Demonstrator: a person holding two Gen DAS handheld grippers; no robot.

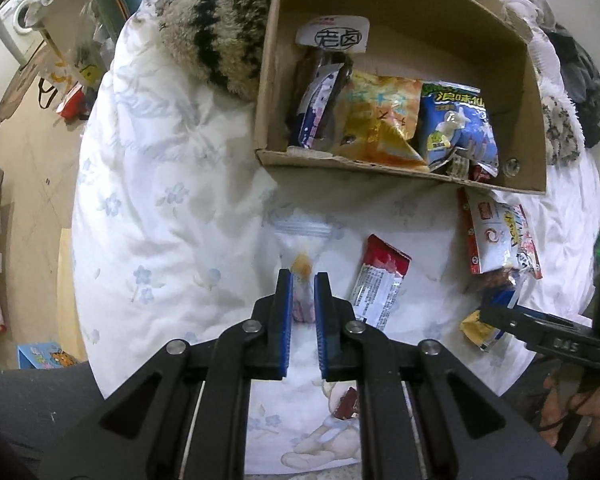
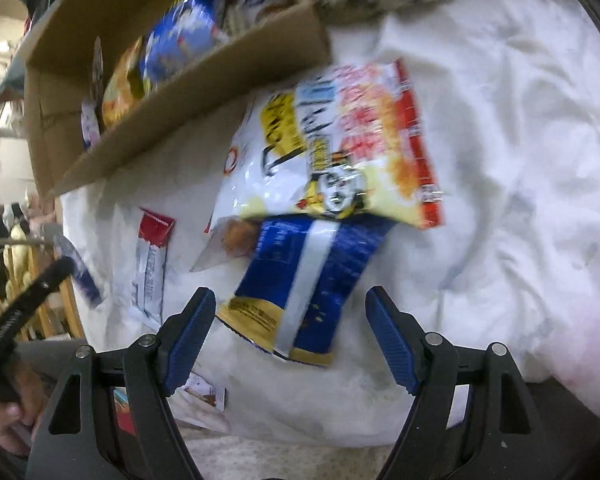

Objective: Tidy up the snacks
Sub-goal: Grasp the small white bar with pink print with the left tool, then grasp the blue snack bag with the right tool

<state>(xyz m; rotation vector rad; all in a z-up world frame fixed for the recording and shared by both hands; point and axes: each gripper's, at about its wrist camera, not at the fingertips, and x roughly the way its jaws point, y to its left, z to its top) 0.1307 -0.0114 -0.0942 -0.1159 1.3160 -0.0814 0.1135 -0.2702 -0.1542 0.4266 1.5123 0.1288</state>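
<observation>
A cardboard box (image 1: 400, 172) on the white bed holds several snack packets, among them a blue bag (image 1: 458, 124) and a yellow bag (image 1: 376, 120). My left gripper (image 1: 303, 276) is shut on a clear zip bag (image 1: 300, 240) with a small snack inside. A red and white bar (image 1: 378, 280) lies right of it. My right gripper (image 2: 290, 300) is open, its jaws either side of a blue and gold packet (image 2: 308, 284). A large white and red bag (image 2: 332, 140) lies just beyond it. The box (image 2: 180, 92) is at upper left in the right wrist view.
A striped fuzzy blanket (image 1: 216, 20) lies left of the box. The bed's left edge drops to a floor with bags and a washing machine (image 1: 16, 16). More small packets (image 2: 204, 396) lie near the bed's front edge.
</observation>
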